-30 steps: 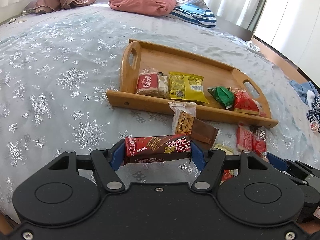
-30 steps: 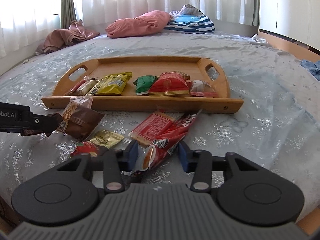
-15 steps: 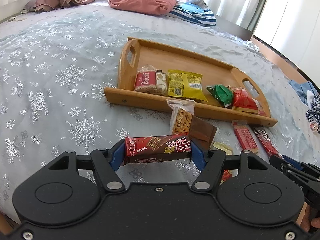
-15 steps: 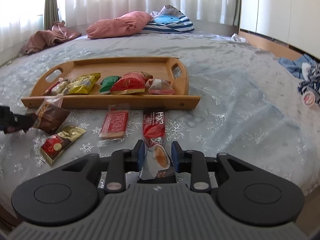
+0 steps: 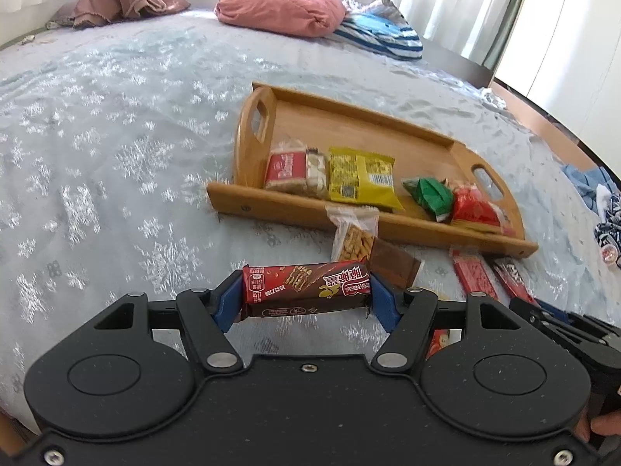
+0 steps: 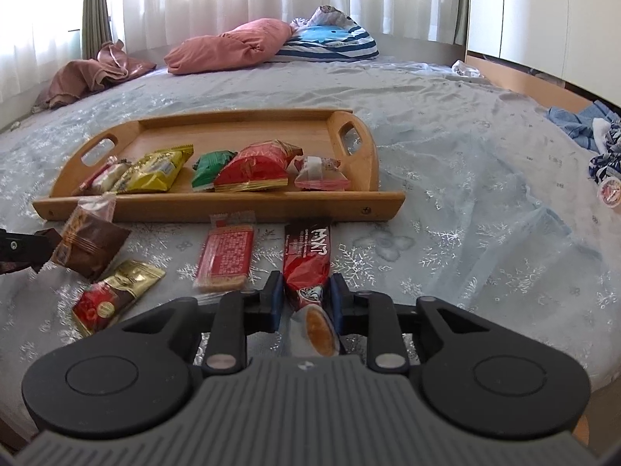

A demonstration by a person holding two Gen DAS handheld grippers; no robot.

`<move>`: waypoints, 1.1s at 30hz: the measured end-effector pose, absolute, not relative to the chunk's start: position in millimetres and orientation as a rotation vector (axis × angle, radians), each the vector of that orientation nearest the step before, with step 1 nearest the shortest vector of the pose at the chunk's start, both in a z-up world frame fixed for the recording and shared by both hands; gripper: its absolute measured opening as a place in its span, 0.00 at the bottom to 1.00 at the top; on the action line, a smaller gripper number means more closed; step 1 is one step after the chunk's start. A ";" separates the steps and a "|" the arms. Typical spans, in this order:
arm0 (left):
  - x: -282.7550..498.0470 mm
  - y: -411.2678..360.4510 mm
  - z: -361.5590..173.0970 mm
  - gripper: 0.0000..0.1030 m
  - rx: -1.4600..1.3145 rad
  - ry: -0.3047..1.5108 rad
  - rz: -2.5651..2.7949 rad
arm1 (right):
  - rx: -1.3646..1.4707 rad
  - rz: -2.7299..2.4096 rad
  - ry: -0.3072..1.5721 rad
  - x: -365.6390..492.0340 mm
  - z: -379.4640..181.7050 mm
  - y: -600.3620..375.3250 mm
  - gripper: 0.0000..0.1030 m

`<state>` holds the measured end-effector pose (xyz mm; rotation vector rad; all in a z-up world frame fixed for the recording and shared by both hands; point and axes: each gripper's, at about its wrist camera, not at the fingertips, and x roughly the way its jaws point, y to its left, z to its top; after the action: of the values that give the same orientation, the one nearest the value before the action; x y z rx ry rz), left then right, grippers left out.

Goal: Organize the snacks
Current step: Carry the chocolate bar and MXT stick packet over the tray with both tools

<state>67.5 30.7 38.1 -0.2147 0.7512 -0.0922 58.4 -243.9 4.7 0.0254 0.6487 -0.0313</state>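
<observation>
The left tool (image 5: pixel 306 297) clamps a red-and-brown chocolate bar (image 5: pixel 306 285) crosswise by its ends, above the bed (image 5: pixel 116 155) and short of the wooden tray (image 5: pixel 388 132). The right tool (image 6: pixel 304 301) is narrowed around a long red coffee stick (image 6: pixel 307 264) lying on the bed just before the tray's near wall; whether it grips firmly I cannot tell. Risks, as I judge them: held end to end, the bar may buckle and pop free if squeezed harder; the soft stick may sag or slide out when lifted; and either load could catch the tray wall or nudge the peanut packet (image 5: pixel 351 239) leaning against it
</observation>
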 end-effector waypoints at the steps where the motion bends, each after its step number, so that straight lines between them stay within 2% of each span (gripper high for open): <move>1: 67.6 31.2 40.7 0.63 -0.215 0.745 -0.092 | 0.029 -0.029 0.646 57.3 5.7 -244.5 0.26; 10: 81.5 28.7 75.9 0.63 -0.191 0.665 -0.128 | 0.064 -0.031 0.549 45.8 37.8 -256.1 0.26; 22: 138.4 26.0 114.1 0.63 -0.193 0.582 -0.142 | 0.218 0.040 0.443 96.3 76.4 -284.9 0.26; 33: 230.7 20.3 97.5 0.63 -0.126 0.696 -0.064 | 0.276 0.066 0.531 184.2 71.1 -304.0 0.26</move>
<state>230.7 20.3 97.5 -0.1263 0.6960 -0.0640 184.2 -304.0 71.1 0.2757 0.5311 0.0660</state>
